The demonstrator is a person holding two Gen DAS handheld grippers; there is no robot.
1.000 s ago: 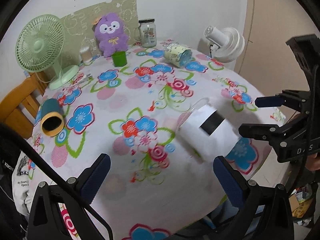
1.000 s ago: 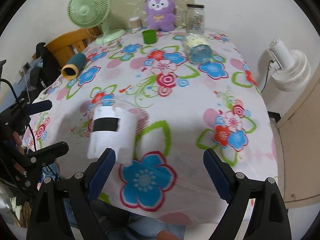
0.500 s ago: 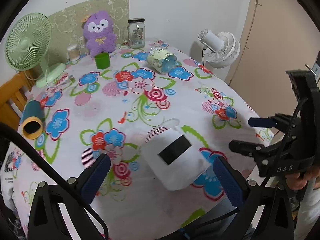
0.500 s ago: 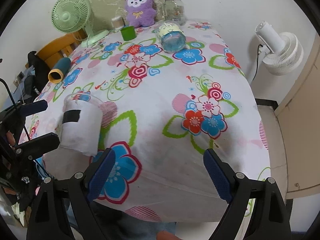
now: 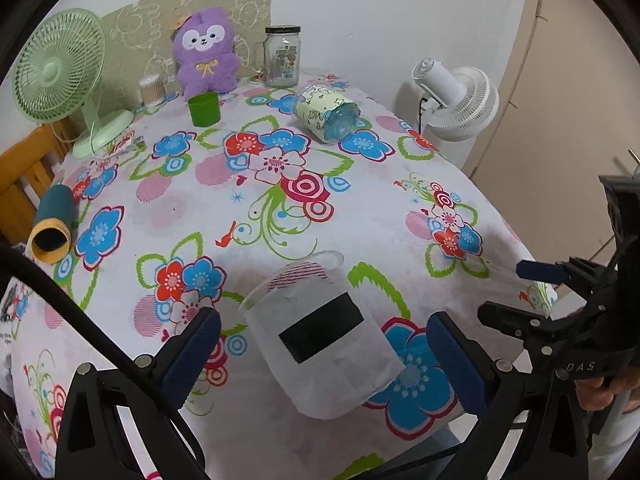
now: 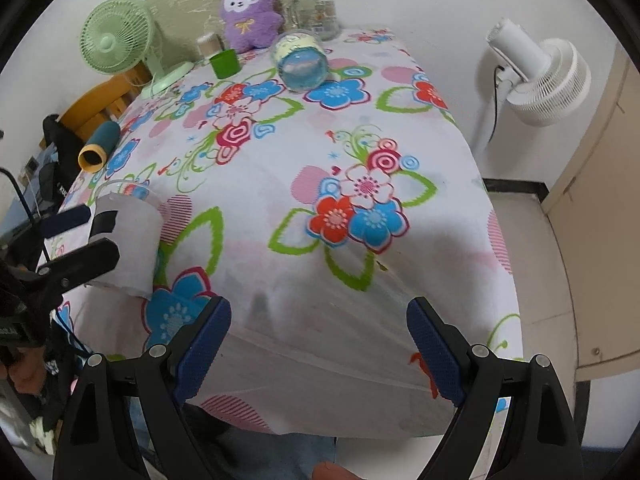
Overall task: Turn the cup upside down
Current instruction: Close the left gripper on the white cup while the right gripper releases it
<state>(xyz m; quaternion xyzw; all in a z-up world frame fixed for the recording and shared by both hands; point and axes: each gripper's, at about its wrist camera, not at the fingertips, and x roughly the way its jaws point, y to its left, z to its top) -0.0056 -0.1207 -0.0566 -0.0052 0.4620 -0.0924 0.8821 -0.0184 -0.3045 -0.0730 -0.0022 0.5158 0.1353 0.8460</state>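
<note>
A clear cup wrapped in white paper with a black patch (image 5: pixel 326 340) stands mouth up near the table's front edge. It also shows in the right wrist view (image 6: pixel 124 240). My left gripper (image 5: pixel 324 350) is open, its blue pads on either side of the cup and apart from it. My right gripper (image 6: pixel 318 350) is open and empty, at the front edge to the right of the cup. It shows in the left wrist view (image 5: pixel 516 292) too.
On the flowered tablecloth (image 5: pixel 280 200): a green cup (image 5: pixel 205 109), a blue-capped jar on its side (image 5: pixel 326 114), a glass jar (image 5: pixel 282 56), a purple plush (image 5: pixel 206 50), a green fan (image 5: pixel 60 76), a teal tube (image 5: pixel 52 224). A white fan (image 5: pixel 456 100) stands beside the table.
Both grippers have moved toward the table's front right. The cup now sits between the left gripper's open pads. The right gripper has swung away to the cup's right.
</note>
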